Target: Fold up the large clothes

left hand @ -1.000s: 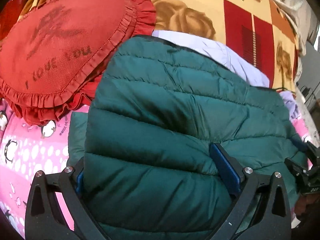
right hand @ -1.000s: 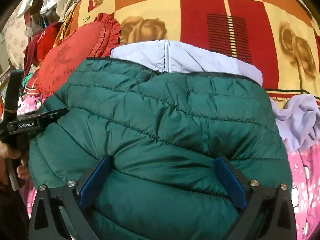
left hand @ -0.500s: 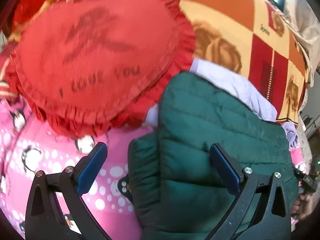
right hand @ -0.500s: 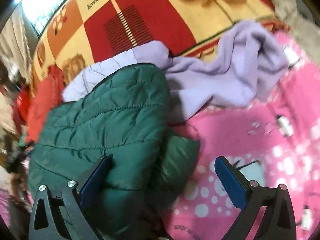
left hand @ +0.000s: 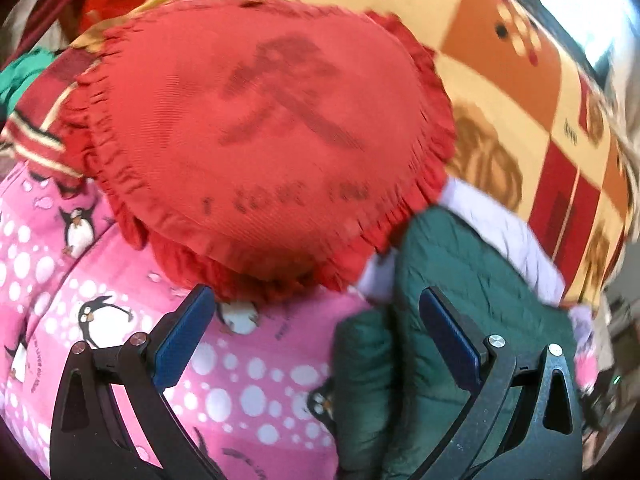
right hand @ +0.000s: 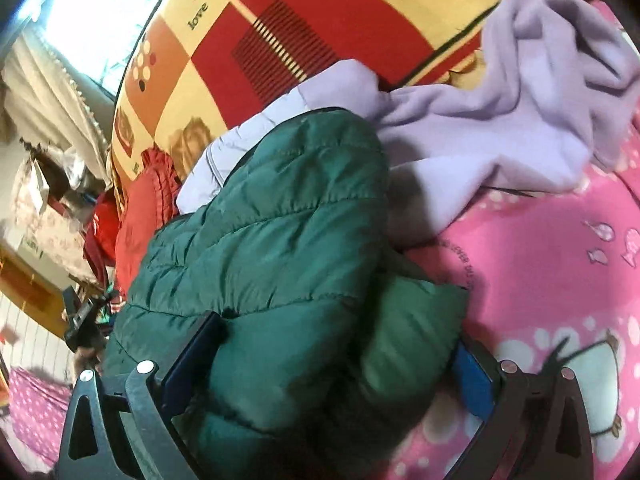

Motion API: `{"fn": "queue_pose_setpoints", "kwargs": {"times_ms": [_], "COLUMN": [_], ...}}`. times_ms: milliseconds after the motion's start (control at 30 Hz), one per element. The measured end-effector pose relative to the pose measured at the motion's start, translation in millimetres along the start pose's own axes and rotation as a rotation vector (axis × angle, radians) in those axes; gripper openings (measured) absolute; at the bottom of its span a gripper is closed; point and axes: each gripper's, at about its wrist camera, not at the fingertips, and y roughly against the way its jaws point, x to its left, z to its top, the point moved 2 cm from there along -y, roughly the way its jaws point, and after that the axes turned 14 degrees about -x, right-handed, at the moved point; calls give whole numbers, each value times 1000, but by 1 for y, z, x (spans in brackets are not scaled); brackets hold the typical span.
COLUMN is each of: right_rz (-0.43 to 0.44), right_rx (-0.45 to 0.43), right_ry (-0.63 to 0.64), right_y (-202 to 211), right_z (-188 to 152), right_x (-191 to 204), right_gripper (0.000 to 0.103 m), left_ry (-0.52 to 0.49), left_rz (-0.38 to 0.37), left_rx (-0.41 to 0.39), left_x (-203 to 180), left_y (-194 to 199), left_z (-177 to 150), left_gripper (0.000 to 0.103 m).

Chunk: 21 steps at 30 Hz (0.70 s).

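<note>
A dark green quilted puffer jacket (right hand: pixel 280 240) lies folded on a pink penguin-print bedspread (left hand: pixel 248 380). In the left wrist view the jacket (left hand: pixel 472 320) is at the right. My left gripper (left hand: pixel 316 336) is open, its jaws wide apart over the bedspread and the jacket's left edge. My right gripper (right hand: pixel 332 364) is open with its blue pads on either side of the jacket's bulging right edge. A pale lilac padded garment (right hand: pixel 256 136) lies under the far side of the jacket.
A red frilled heart cushion (left hand: pixel 260 132) lies close ahead of the left gripper. A lilac fleece garment (right hand: pixel 520 96) is heaped at the right. A red, orange and cream blanket (right hand: pixel 280 32) covers the back.
Both grippers have swung outward from above the jacket's middle, the left toward its left edge and the cushion, the right toward its right edge. The right gripper has closed in around that edge.
</note>
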Motion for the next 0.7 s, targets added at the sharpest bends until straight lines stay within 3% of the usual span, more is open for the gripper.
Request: {"fn": "queue_pose_setpoints", "kwargs": {"times_ms": [100, 167, 233, 367, 433, 600, 700], "right_rz": [-8, -19, -28, -42, -38, -39, -29], "right_rx": [-10, -17, -20, -16, -14, -9, -5], "right_ry": [14, 30, 38, 43, 37, 28, 22], "right_y": [-2, -4, -5, -8, -7, -8, -7], "right_z": [1, 1, 1, -1, -1, -1, 0], "right_x": [0, 2, 4, 4, 2, 0, -1], "right_gripper": [101, 99, 97, 98, 98, 99, 99], "left_ry": [48, 80, 91, 67, 12, -17, -96], "left_rz": [-37, -136, -187, -287, -298, -324, -405], "left_rx": [45, 172, 264, 346, 363, 361, 350], "left_x": [9, 6, -4, -22, -28, -32, -53], "left_y": [-9, -30, -46, -57, -61, -65, -59], "left_z": [-1, -14, -26, -42, -49, -52, -52], "left_gripper": [102, 102, 102, 102, 102, 102, 100]}}
